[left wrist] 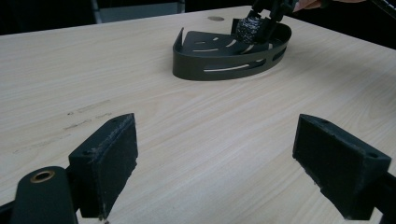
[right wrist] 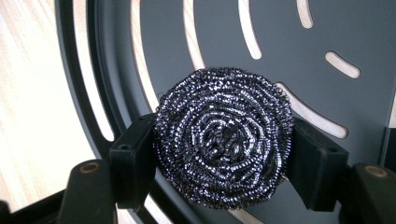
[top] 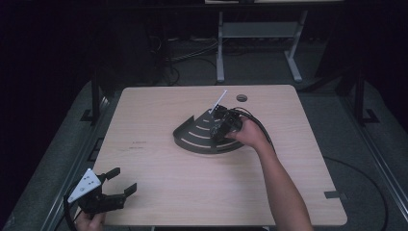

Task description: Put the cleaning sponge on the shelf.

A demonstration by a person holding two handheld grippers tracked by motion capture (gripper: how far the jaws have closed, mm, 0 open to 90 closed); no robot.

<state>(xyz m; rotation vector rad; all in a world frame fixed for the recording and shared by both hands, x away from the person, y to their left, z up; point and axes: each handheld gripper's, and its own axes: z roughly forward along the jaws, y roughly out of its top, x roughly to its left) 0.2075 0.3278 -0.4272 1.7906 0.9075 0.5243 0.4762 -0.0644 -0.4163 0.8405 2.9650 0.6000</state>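
The right gripper's fingers (right wrist: pixel 133 163) pinch a steel-wool scrubber (right wrist: pixel 224 140) directly above the slotted floor of the dark corner caddy (top: pixel 202 139). The left gripper (top: pixel 118 185), fingers spread and holding nothing, rests at the tabletop's (top: pixel 159 183) near edge, well apart.

scourer (right wrist: pixel 224 142): coiled metal wire, glittering and rough
corner shelf (right wrist: pixel 289 32) under the scourer: dark matt sheet, smooth, looks like painted metal
table (top: pixel 159 178) under the shelf: pale wood grain, smooth, low sheen
jaw pads of the left gripper (left wrist: pixel 233 168): black, matt, foam-like with rough, frayed edges
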